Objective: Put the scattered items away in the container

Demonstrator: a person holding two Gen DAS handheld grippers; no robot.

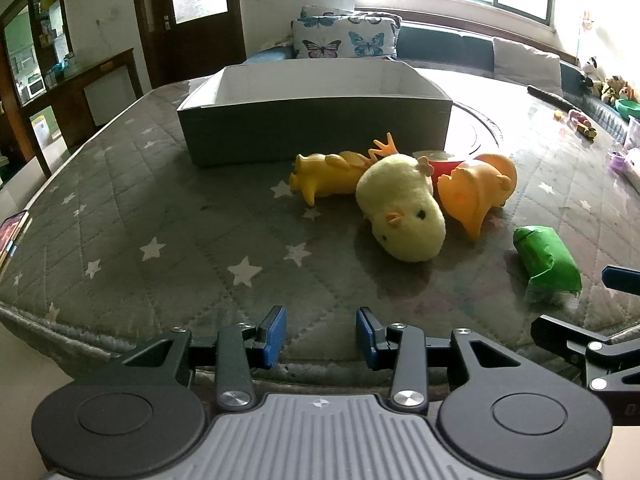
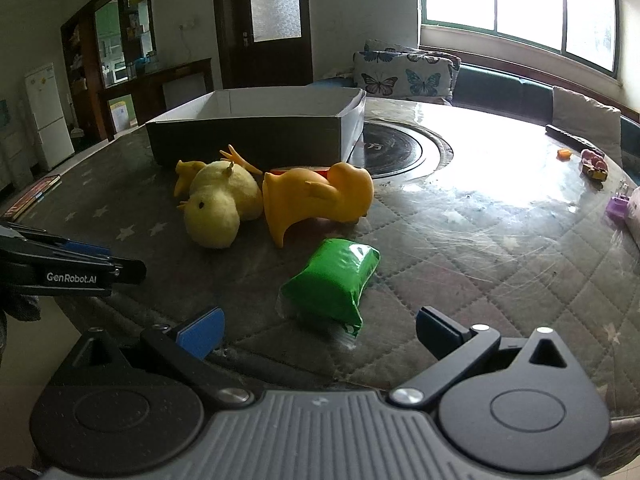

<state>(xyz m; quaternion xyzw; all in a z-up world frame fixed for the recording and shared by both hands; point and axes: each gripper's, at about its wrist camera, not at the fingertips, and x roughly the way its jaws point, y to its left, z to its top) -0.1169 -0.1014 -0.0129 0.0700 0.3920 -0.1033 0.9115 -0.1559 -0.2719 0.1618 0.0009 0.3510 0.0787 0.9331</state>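
Observation:
A dark open box (image 1: 312, 128) with a white inside stands at the back of the quilted table; it also shows in the right wrist view (image 2: 256, 136). In front of it lie a yellow rubber chicken (image 1: 328, 176), a pale yellow plush chick (image 1: 400, 208) (image 2: 220, 204), an orange rubber duck (image 1: 476, 192) (image 2: 320, 200), a red-rimmed item (image 1: 440, 164) behind them, and a green packet (image 1: 548, 264) (image 2: 332, 284). My left gripper (image 1: 322, 336) is open and empty at the near table edge. My right gripper (image 2: 320, 332) is wide open, just short of the green packet.
A phone (image 1: 12, 236) lies at the left table edge. Small toys (image 2: 596, 164) and a remote (image 2: 564, 134) sit at the far right, a purple item (image 2: 618, 206) near the right edge. A round inset (image 2: 404, 148) is beside the box. Butterfly cushions (image 1: 344, 36) lie beyond.

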